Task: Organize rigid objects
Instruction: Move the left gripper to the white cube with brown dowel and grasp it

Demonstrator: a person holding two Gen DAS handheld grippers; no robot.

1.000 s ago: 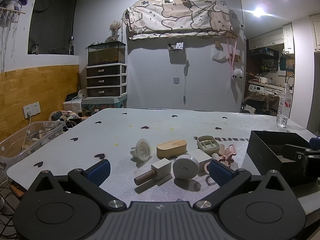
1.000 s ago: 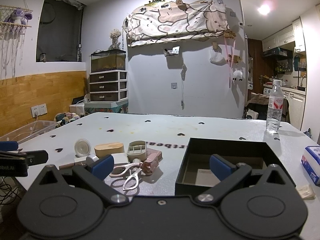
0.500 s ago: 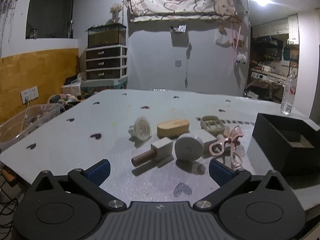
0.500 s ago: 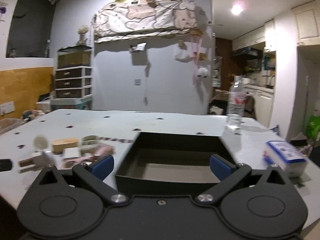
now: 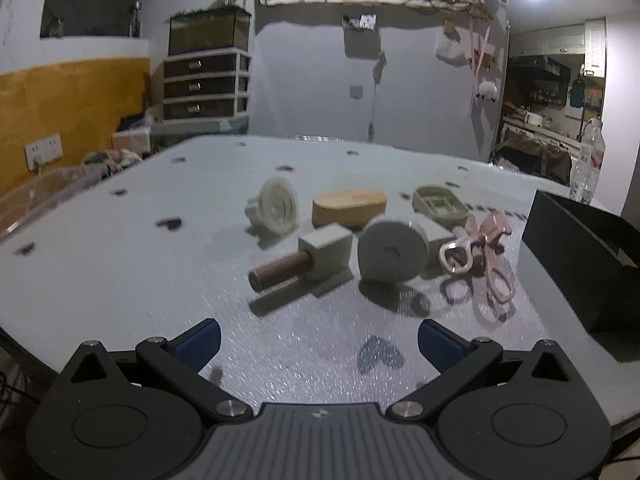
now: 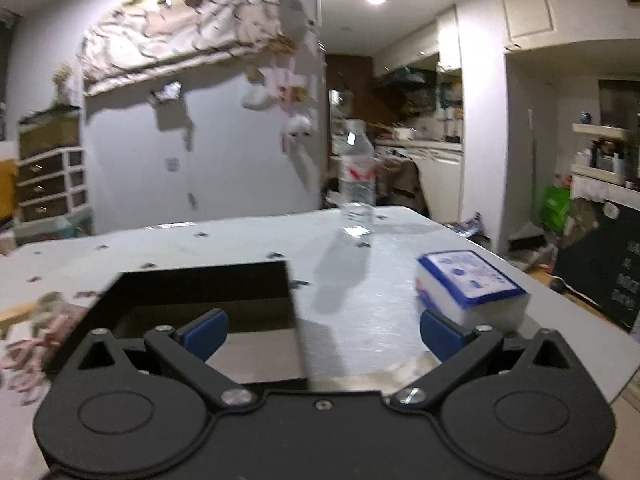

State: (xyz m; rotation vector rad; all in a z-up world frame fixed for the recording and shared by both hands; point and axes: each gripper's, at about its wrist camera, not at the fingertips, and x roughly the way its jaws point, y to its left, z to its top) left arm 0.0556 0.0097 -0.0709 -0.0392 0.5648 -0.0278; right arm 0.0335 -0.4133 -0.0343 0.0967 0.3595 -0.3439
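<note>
Pink scissors (image 5: 486, 256) and wooden blocks (image 5: 349, 207) sit clustered on the table (image 5: 160, 280), left of the empty black box (image 6: 208, 300). Both grippers, left gripper (image 5: 319, 340) and right gripper (image 6: 323, 334), have jaws wide open, holding nothing. Closing on one crowded piece risks knocking neighbours.

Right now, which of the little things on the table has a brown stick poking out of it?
The pale cube block. A dark brown peg juts from its side toward the left gripper; the round white disc beside it has none.
</note>
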